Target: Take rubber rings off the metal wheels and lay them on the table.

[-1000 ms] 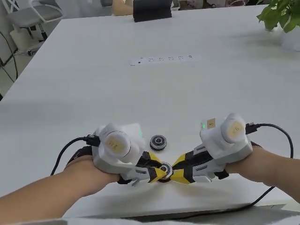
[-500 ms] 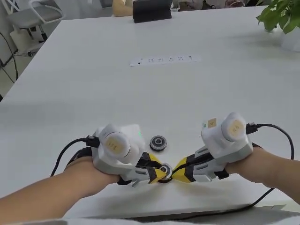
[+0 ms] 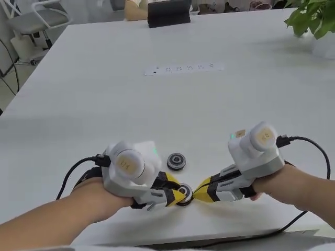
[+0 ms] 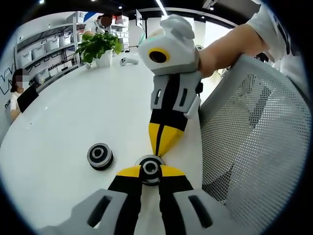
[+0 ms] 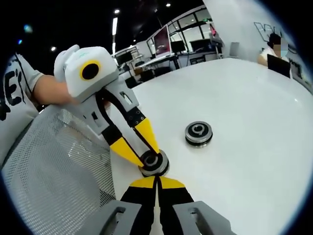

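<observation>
the left hand-held gripper [image 4: 149, 172] pinches a wheel [image 4: 149, 165] between its yellow tips, one tip on each side of the rim, low over the bench [image 3: 157, 104] beneath it. that grip looks meant to steady the wheel so it cannot turn or slide while the other tool works on it. whether the wheel rests on the bench or hangs just above it, i cannot tell.

the right hand-held gripper [image 5: 157, 182] comes in from the opposite side, nose to nose with the left one. its jaws are pressed together into a single narrow point, and that point touches the edge of the wheel where the dark ring [image 5: 164, 166] sits. closed tips make a thin wedge, so my guess is that it is there to pry at or nip the ring's lip. whether any rubber is caught between the jaws is too small to see. the ring looks seated on the wheel, so this one is not yet off.

a second wheel [image 5: 198, 133] lies flat on the bench beyond the right hand-held gripper's tips and a little to their right, apart from both tools. it seems parked within reach for its turn. both wheels appear to carry their rings, so the task reads as early.
</observation>
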The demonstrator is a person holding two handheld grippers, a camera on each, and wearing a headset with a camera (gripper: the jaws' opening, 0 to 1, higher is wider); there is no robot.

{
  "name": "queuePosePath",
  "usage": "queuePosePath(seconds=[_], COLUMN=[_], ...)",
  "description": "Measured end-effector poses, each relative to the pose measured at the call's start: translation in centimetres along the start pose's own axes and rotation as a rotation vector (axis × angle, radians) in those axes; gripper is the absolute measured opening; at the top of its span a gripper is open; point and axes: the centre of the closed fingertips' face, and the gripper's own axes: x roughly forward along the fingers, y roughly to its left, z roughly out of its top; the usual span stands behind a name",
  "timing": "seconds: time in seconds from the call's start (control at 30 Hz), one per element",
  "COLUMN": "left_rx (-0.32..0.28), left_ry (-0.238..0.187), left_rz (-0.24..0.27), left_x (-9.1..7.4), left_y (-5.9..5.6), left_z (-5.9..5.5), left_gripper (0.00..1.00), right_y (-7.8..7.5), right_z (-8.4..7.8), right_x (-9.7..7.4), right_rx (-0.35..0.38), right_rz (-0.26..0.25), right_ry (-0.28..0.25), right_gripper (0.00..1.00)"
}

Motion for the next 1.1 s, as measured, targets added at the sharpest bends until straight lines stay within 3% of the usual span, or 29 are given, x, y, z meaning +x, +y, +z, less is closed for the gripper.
queuePosePath(seconds=[0.33,0.53,1.1], left_rx=[-0.011,-0.013,-0.019], left_ry=[-0.004,-0.001,0.013], left_rz=[0.003,0.009,0.036], left_x=[0.0,0.0,0.1], left_y=[0.1,0.1,0.2], left_z=[0.0,0.0,0.1], left_gripper=[0.07,0.07,0.07], right_y=[-0.5,-0.7,-0.5], right_z=[0.2,0.9,1.3], right_x=[-0.2,-0.3,-0.3], right_rx=[0.125,0.202,0.233], right_rz=[-0.003,0.006,0.016], right_ry=[-0.035,-0.087,-0.110], right_gripper=[0.00,0.00,0.00])
